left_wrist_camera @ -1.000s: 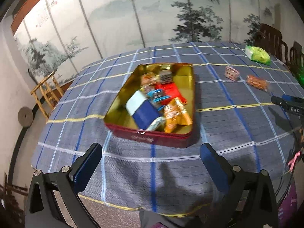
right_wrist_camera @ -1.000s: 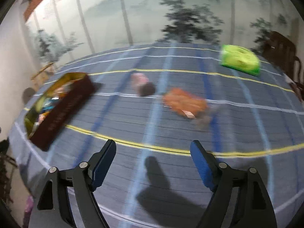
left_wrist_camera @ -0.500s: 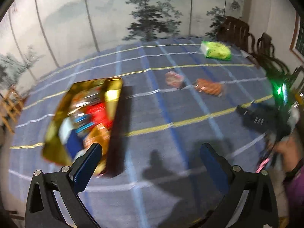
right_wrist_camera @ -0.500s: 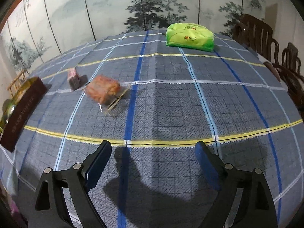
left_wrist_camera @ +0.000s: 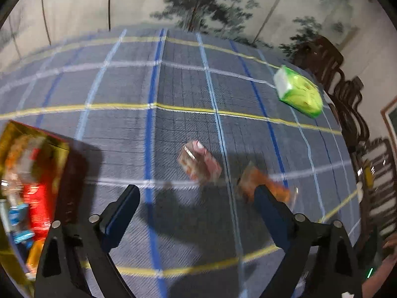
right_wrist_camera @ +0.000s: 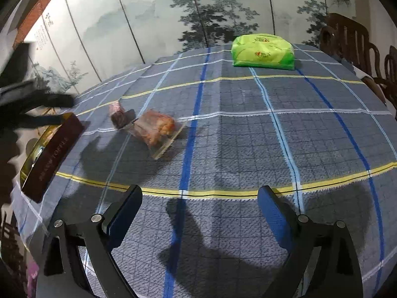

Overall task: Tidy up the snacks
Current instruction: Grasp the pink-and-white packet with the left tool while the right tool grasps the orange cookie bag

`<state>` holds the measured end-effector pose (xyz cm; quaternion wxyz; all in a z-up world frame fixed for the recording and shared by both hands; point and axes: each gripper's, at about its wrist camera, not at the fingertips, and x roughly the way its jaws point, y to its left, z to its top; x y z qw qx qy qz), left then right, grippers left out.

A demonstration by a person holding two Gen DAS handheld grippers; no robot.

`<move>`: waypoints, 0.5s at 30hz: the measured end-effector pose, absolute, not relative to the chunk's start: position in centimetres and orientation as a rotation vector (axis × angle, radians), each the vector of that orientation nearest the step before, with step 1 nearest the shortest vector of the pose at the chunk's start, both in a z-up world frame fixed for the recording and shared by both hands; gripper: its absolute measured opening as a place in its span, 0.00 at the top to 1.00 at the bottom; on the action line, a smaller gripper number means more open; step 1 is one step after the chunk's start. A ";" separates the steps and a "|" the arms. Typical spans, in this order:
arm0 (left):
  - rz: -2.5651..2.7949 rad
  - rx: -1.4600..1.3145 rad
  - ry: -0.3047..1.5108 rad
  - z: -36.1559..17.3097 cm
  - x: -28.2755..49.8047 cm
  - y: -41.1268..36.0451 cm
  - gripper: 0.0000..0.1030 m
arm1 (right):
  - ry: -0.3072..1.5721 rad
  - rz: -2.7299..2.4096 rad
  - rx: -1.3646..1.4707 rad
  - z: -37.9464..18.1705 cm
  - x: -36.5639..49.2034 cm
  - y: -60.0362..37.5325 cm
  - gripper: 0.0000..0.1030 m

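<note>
Plaid tablecloth under both tongs, left gripper spread above pink snack, orange snack beside it, tin leftward, green pack far, right gripper spread, empty.

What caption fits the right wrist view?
Open right gripper hovers over plaid cloth; orange snack, small packet, green pack outside the tin.

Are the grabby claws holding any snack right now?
No. The left gripper and right gripper are both open with nothing between their fingers; the snacks lie on the blue plaid tablecloth.
</note>
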<state>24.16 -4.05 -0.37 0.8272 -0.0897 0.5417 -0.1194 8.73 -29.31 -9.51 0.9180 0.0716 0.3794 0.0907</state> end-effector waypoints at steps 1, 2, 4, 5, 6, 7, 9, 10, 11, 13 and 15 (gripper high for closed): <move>-0.242 -0.206 1.168 -0.9 25.1 -4.2 0.17 | 0.774 0.196 0.144 -9.4 8.6 -29.2 0.09; -0.225 -0.205 1.179 -1.3 25.6 -4.5 0.19 | 0.768 0.205 0.143 -9.4 8.5 -29.1 0.09; -0.197 -0.200 1.199 -2.0 26.6 -4.8 0.20 | 0.759 0.216 0.144 -9.3 8.3 -29.1 0.09; -0.186 -0.196 1.207 -2.3 26.9 -5.0 0.20 | 0.755 0.224 0.147 -9.3 8.3 -29.1 0.09; -0.162 -0.183 1.218 -2.6 27.3 -5.2 0.21 | 0.751 0.231 0.150 -9.3 8.2 -29.0 0.09; -0.136 -0.174 1.228 -3.0 27.6 -5.3 0.26 | 0.749 0.236 0.152 -9.3 8.1 -29.1 0.09; -0.118 -0.181 1.249 -3.8 28.3 -5.6 0.38 | 0.745 0.245 0.157 -9.2 8.1 -29.1 0.09; -0.115 -0.184 1.262 -4.1 28.5 -5.7 0.40 | 0.743 0.250 0.159 -9.2 8.0 -29.1 0.09; -0.107 -0.183 1.275 -4.5 28.9 -5.9 0.40 | 0.742 0.252 0.161 -9.2 8.0 -29.1 0.09; -0.097 -0.164 1.248 -4.5 29.0 -6.4 0.43 | 0.737 0.258 0.167 -9.1 8.0 -29.3 0.09; -0.100 -0.147 1.205 -4.5 28.8 -6.6 0.65 | 0.733 0.262 0.173 -9.1 8.0 -29.4 0.09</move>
